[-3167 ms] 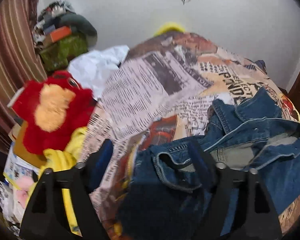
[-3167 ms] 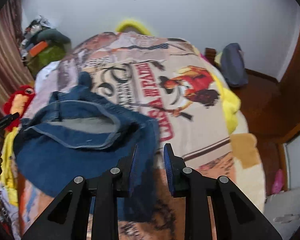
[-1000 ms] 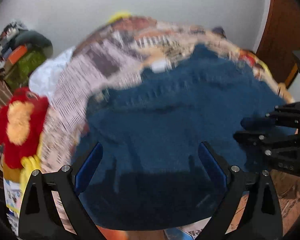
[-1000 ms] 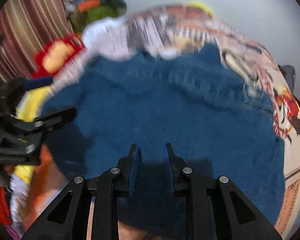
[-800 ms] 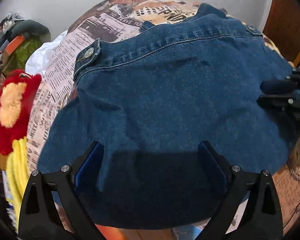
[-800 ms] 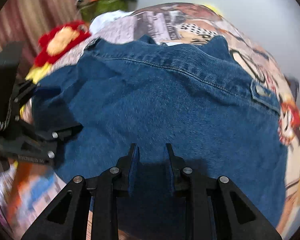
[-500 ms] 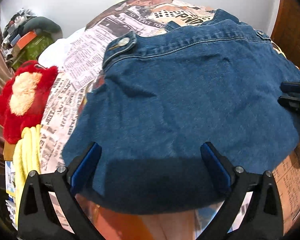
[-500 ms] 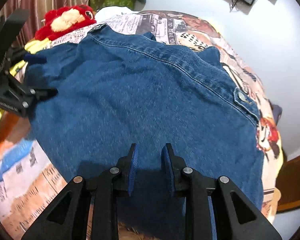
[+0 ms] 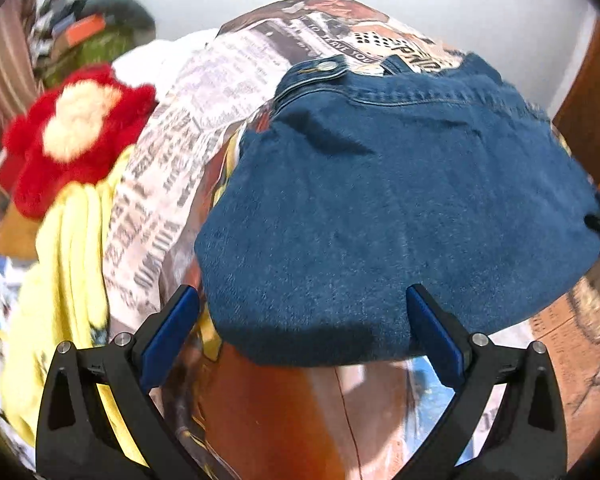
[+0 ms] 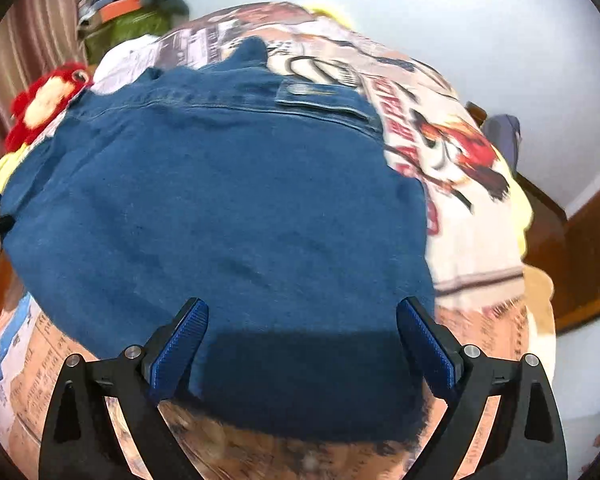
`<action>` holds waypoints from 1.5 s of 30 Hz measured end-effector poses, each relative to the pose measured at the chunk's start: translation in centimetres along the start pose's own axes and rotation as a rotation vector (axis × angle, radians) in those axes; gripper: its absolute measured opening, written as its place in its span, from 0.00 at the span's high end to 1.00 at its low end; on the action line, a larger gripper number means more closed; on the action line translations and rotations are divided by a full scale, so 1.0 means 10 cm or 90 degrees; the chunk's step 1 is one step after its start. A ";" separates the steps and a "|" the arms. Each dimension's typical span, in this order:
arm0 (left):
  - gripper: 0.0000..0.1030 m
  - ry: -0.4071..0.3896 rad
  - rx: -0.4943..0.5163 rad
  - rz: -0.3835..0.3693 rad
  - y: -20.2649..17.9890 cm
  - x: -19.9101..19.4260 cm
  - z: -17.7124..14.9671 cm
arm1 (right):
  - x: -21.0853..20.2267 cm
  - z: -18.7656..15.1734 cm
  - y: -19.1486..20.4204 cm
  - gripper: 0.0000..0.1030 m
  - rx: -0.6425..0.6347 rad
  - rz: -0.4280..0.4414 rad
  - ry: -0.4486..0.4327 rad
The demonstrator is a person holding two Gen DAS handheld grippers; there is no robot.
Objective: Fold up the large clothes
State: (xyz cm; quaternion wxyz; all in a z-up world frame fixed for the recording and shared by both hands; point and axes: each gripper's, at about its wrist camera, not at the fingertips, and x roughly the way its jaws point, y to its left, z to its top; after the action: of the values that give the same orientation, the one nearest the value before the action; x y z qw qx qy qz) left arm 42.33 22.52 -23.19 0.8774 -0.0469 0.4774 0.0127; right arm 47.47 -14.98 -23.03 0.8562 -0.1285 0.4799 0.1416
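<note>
On bedspread [image 9: 188,128], denim garment [image 9: 380,200], seemingly flat.

Blue jean jacket lying flat on the bed

The denim jacket [image 9: 384,208] is dark blue and spread out flat, its smooth back side up. Its waistband, with a metal button at each far corner, is on the far side. The near edge lies close to the bed's near end.
</note>
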 end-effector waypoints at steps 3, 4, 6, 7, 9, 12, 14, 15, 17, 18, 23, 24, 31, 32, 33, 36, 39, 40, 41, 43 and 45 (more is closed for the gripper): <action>0.00 0.005 -0.020 -0.006 0.02 -0.01 -0.02 | -0.10 -0.08 -0.06 0.07 0.003 0.002 -0.004; 0.00 0.004 -0.024 -0.003 0.01 -0.02 -0.03 | -0.13 -0.10 -0.06 0.07 -0.003 -0.009 -0.009; 0.00 0.001 -0.023 0.005 0.00 -0.05 -0.04 | -0.18 -0.13 -0.04 0.07 -0.005 -0.019 -0.015; 0.00 -0.001 -0.022 0.010 -0.01 -0.07 -0.05 | -0.19 -0.13 -0.04 0.07 -0.004 -0.023 -0.014; 0.00 -0.002 -0.020 0.022 -0.01 -0.11 -0.05 | -0.23 -0.13 -0.04 0.07 0.000 -0.030 -0.013; 0.00 -0.018 -0.019 0.063 0.00 -0.23 -0.06 | -0.32 -0.12 0.03 0.07 -0.008 -0.046 -0.019; 0.00 -0.039 -0.023 0.070 0.02 -0.34 -0.07 | -0.43 -0.11 0.10 0.07 -0.019 -0.044 -0.038; 0.00 -0.056 -0.030 0.068 0.04 -0.43 -0.07 | -0.47 -0.11 0.13 0.07 -0.022 -0.042 -0.044; 0.00 -0.083 -0.045 0.065 0.07 -0.55 -0.09 | -0.57 -0.07 0.23 0.07 -0.037 -0.033 -0.062; 0.00 -0.099 -0.055 0.064 0.08 -0.61 -0.10 | -0.61 -0.05 0.29 0.07 -0.045 -0.028 -0.071; 0.00 -0.140 -0.107 0.045 0.09 -0.79 -0.19 | -0.80 0.08 0.61 0.06 -0.077 0.003 -0.120; 0.00 -0.136 -0.117 0.037 0.09 -0.78 -0.21 | -0.81 0.11 0.67 0.06 -0.078 0.012 -0.124; 0.00 -0.058 -0.179 -0.116 0.01 -0.43 -0.40 | -0.52 0.21 1.02 0.06 -0.089 0.100 -0.077; 0.00 -0.047 -0.184 -0.129 0.00 -0.37 -0.40 | -0.42 0.20 1.07 0.06 -0.096 0.107 -0.060; 0.00 -0.030 -0.194 -0.150 -0.02 -0.27 -0.41 | -0.35 0.19 1.09 0.06 -0.100 0.107 -0.050; 0.00 -0.004 -0.230 -0.199 -0.05 -0.08 -0.43 | -0.07 0.14 1.10 0.06 -0.094 0.108 0.002; 0.00 0.011 -0.276 -0.255 -0.06 0.11 -0.40 | 0.06 0.11 1.01 0.02 -0.061 0.137 0.018; 0.00 0.010 -0.283 -0.269 -0.07 0.15 -0.38 | 0.06 0.11 1.00 0.02 -0.060 0.139 0.016; 0.00 0.010 -0.290 -0.280 -0.08 0.19 -0.36 | 0.06 0.12 1.00 0.02 -0.061 0.142 0.019; 0.00 0.007 -0.295 -0.299 -0.12 0.30 -0.31 | 0.07 0.12 1.00 0.00 -0.065 0.143 0.019; 0.00 0.006 -0.314 -0.308 -0.13 0.38 -0.29 | 0.09 0.12 1.00 0.00 -0.068 0.144 0.014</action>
State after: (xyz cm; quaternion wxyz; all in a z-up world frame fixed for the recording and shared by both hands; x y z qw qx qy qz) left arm 42.07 20.89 -27.83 0.8151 -0.3697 0.4387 -0.0806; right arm 45.20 -5.23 -24.02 0.8213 -0.1201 0.4927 0.2613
